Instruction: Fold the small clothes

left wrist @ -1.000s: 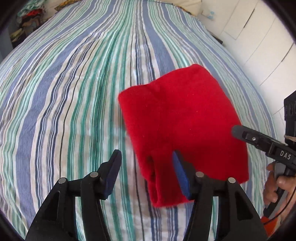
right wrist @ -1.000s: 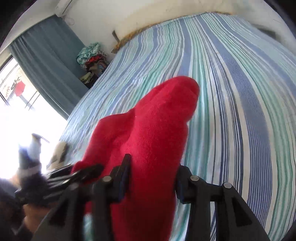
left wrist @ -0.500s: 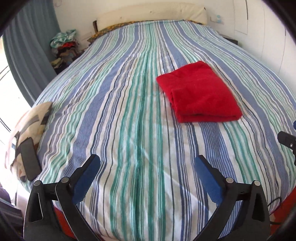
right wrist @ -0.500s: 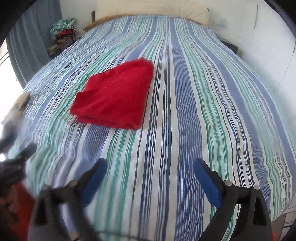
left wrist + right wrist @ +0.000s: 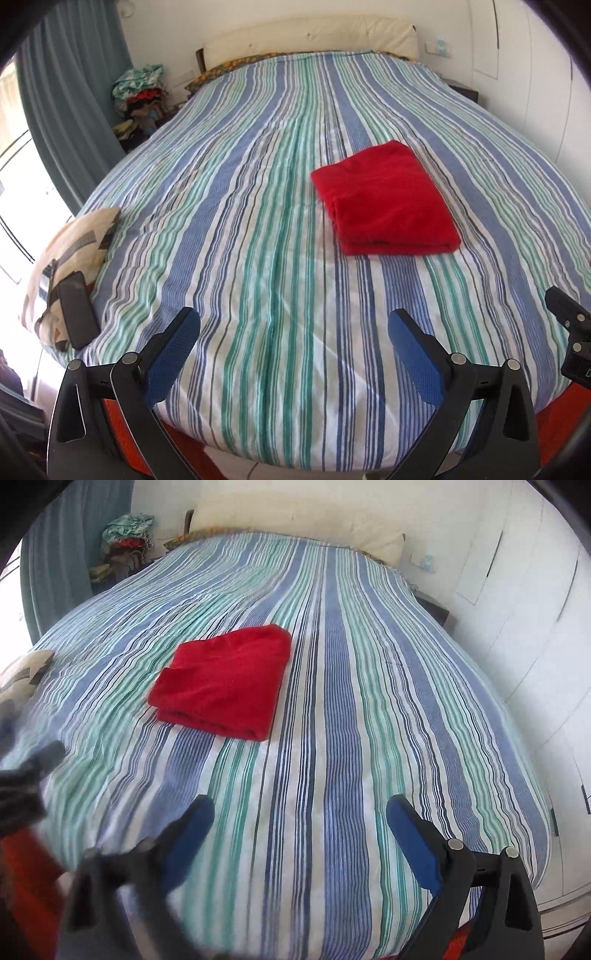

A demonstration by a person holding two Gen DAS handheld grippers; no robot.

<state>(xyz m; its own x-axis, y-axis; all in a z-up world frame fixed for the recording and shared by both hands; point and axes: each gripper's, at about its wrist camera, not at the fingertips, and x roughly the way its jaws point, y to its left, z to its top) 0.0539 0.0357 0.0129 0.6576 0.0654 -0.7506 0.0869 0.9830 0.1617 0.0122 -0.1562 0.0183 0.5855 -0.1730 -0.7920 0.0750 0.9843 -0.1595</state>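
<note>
A red garment [image 5: 386,201] lies folded into a flat rectangle on the striped bedspread [image 5: 240,221], right of the middle. It also shows in the right wrist view [image 5: 225,681], left of the middle. My left gripper [image 5: 293,332] is open and empty, held back over the foot of the bed, well short of the garment. My right gripper [image 5: 299,818] is open and empty, also back at the foot of the bed. Part of the right gripper [image 5: 569,332] shows at the right edge of the left wrist view.
A patterned cushion [image 5: 70,251] with a dark phone [image 5: 77,310] on it lies at the bed's left edge. A pile of clothes [image 5: 138,96] stands by the blue curtain [image 5: 70,110]. White cupboard doors [image 5: 535,627] run along the right. The headboard [image 5: 310,35] is at the far end.
Both grippers have let go of the red garment, opened wide and pulled back to the foot of the bed. The garment now lies folded and flat on the bedspread.
</note>
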